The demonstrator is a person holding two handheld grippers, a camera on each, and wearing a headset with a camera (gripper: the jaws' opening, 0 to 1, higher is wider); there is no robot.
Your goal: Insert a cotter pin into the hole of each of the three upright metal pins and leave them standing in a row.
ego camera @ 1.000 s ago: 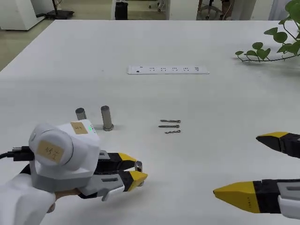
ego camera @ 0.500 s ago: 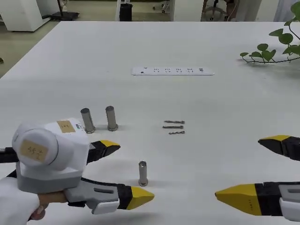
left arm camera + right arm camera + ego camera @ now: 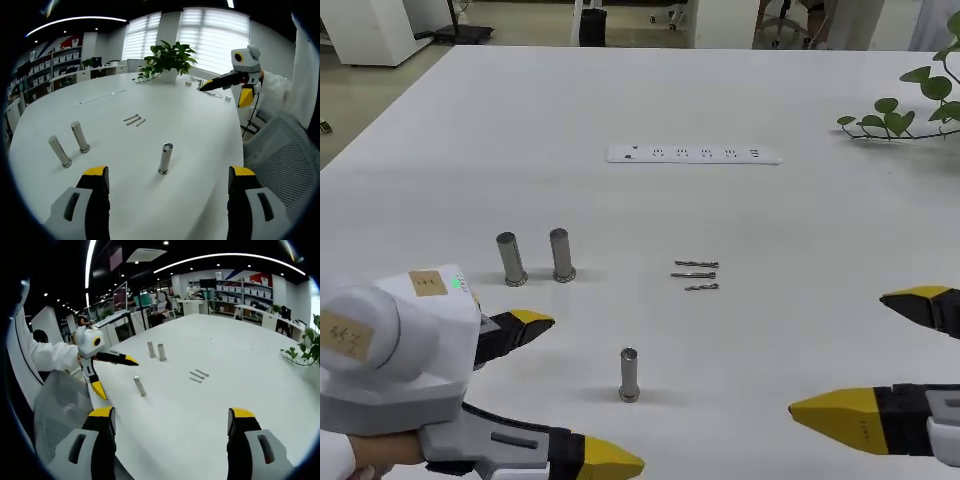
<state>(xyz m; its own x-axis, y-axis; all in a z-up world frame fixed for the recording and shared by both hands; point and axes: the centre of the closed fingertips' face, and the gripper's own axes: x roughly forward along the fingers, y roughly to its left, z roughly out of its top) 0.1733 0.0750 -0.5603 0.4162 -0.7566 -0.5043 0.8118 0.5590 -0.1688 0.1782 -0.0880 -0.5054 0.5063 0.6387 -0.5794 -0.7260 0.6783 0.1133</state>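
The left gripper (image 3: 578, 393) and right gripper (image 3: 838, 352) are found with jaws spread wide and nothing held; one metal pin (image 3: 629, 373) stands upright near the left gripper, the other two pins (image 3: 510, 259) stand side by side further back, and three cotter pins (image 3: 696, 275) lie loose on the table (image 3: 770, 220). It is advised that a cotter pin be taken by its looped end (legs left free), the metal pin being steadied low against tipping

Upright, grey, cylindrical: far-left metal pin (image 3: 511, 259) and neighbour metal pin (image 3: 562, 255) just beside each other; third metal pin (image 3: 629, 374) alone, nearer, well apart. Lying flat and parallel, right of the pair: three cotter pins (image 3: 695, 275), not inserted.
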